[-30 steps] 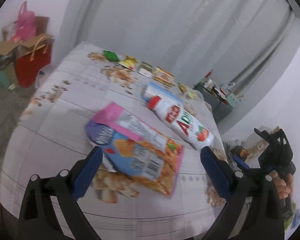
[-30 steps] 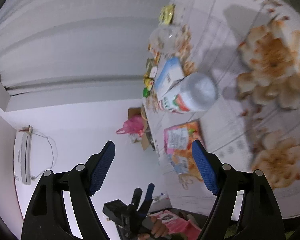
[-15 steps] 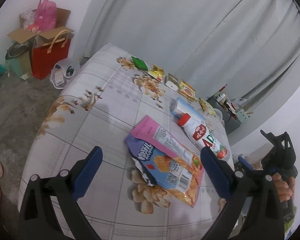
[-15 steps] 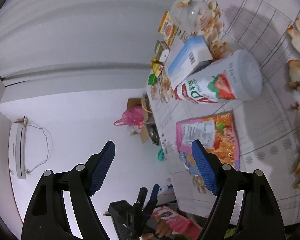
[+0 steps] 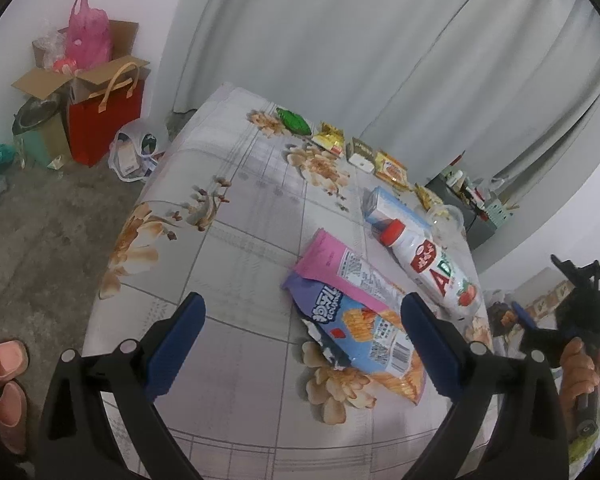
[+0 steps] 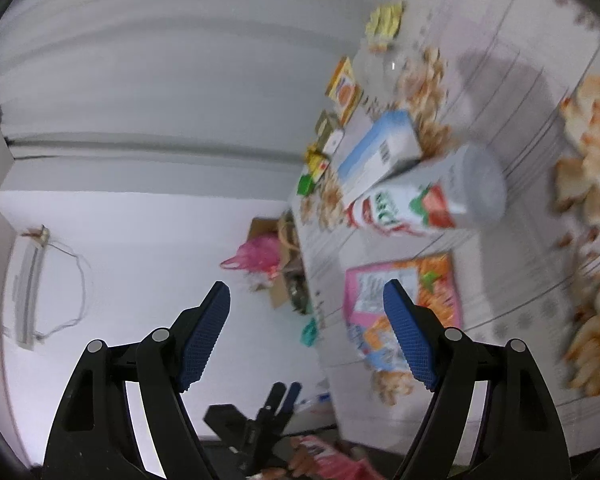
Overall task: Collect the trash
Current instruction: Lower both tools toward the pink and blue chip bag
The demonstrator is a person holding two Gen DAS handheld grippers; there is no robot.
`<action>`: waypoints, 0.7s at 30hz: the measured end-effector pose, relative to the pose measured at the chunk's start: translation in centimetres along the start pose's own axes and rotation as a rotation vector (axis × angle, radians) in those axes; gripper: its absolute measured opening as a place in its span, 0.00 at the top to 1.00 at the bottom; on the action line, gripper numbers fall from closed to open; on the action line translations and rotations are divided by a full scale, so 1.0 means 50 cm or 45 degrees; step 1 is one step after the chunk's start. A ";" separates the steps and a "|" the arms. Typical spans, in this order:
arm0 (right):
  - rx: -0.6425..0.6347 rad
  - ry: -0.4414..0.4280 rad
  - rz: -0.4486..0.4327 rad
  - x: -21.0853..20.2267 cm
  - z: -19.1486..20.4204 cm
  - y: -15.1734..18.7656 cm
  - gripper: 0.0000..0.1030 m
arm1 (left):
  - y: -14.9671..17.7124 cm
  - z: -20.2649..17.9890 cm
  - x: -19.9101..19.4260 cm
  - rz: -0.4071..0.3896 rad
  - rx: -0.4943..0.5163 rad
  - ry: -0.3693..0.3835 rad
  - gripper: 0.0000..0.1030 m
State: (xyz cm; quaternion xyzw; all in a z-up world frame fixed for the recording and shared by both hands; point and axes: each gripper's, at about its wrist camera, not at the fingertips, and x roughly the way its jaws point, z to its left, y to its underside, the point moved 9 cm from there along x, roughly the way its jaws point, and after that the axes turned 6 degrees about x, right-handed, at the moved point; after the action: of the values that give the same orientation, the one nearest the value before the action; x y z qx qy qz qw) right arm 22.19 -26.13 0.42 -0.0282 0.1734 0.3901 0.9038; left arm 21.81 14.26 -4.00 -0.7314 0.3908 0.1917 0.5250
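The left tool (image 5: 300,320) has its blue-padded fingers spread wide and holds nothing; it hangs above the near part of the surface (image 5: 236,248), a table covered with a pale grey cloth printed with beige flowers. The right tool (image 6: 306,316) is likewise spread wide and empty, held off the surface's edge, and its view is tilted and blurred.

Just beyond the left tool's right finger lies a crumpled pink, blue and orange snack bag (image 5: 360,320), flat on the cloth. Just beside it, further right, a white plastic drink bottle with a red cap and a strawberry label (image 5: 432,268) lies on its side, its cap end touching a light-blue and white carton (image 5: 392,208) that also lies flat. From the right wrist view the same bottle (image 6: 428,200), carton (image 6: 380,152) and bag (image 6: 400,300) appear in that order.

Along the far edge sits a row of small wrappers: a green one (image 5: 294,120), a yellow one (image 5: 330,138) and an orange-yellow one (image 5: 392,168). A grey curtain (image 5: 360,40) hangs behind. On the floor to the left stand a red paper bag with tan handles (image 5: 104,120) and an open cardboard box (image 5: 60,76) holding a pink plastic bag (image 5: 88,36). Pink slippers (image 5: 6,380) lie near the bottom left.
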 end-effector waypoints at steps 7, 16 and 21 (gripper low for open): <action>-0.160 0.145 -0.049 -0.002 -0.002 -0.027 0.26 | 0.008 -0.007 0.031 0.057 0.001 -0.010 0.07; -0.486 0.481 -0.049 0.040 -0.011 -0.056 0.26 | 0.016 -0.037 0.060 0.102 0.032 -0.047 0.07; -0.737 0.729 -0.044 0.085 -0.025 -0.081 0.26 | 0.031 -0.052 0.079 0.132 0.035 -0.073 0.07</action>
State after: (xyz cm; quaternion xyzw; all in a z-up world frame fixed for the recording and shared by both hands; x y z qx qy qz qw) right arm 27.44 -26.23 -2.52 -0.3918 0.3006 0.3839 0.7802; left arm 22.74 10.18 -6.70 -0.6971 0.4157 0.2342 0.5352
